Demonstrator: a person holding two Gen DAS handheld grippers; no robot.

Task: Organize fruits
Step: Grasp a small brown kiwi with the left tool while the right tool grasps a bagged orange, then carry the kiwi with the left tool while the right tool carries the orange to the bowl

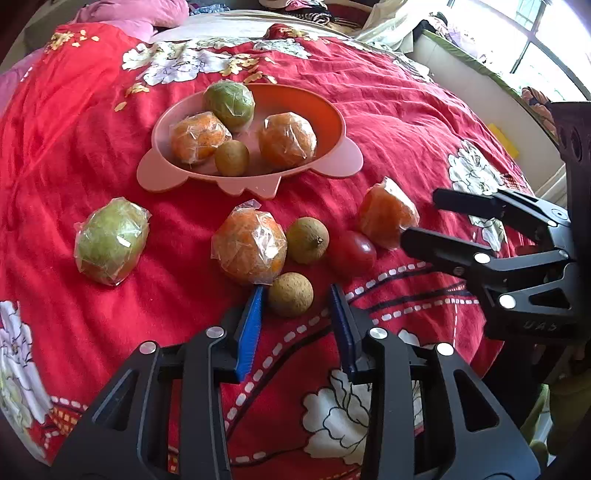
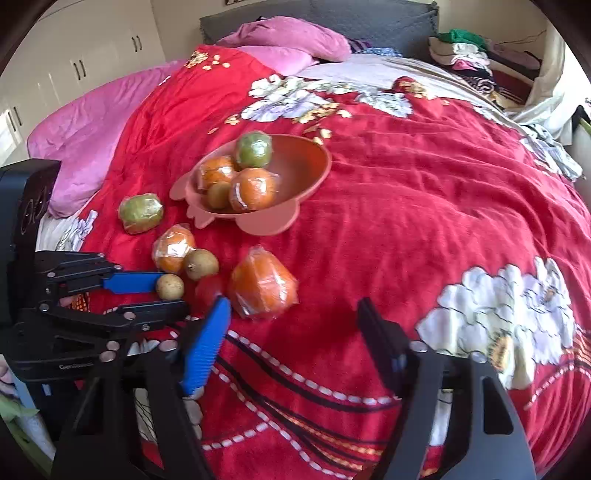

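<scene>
A pink bowl [image 1: 332, 162] [image 2: 314, 177] on the red bedspread holds two wrapped oranges, a wrapped green fruit and a small brown fruit. Loose on the spread lie a wrapped green fruit [image 1: 110, 242] [image 2: 140, 214], a wrapped orange [image 1: 249, 247] [image 2: 173, 249], another wrapped orange [image 1: 388, 216] [image 2: 262, 288], a red tomato [image 1: 352, 253] [image 2: 208, 290] and two small brown fruits [image 1: 306, 240] [image 1: 290, 295]. My left gripper [image 1: 297, 295] [image 2: 171, 295] is open, its fingers either side of the nearer brown fruit [image 2: 170, 287]. My right gripper [image 2: 295, 314] [image 1: 421, 214] is open and empty, next to the right-hand orange.
Pink pillows [image 2: 288, 40] and a grey headboard [image 2: 369, 22] lie at the far end of the bed. Clothes [image 2: 461, 55] are piled at the back right. White cupboards [image 2: 74, 55] stand at the left. A window [image 1: 535, 37] is at the right.
</scene>
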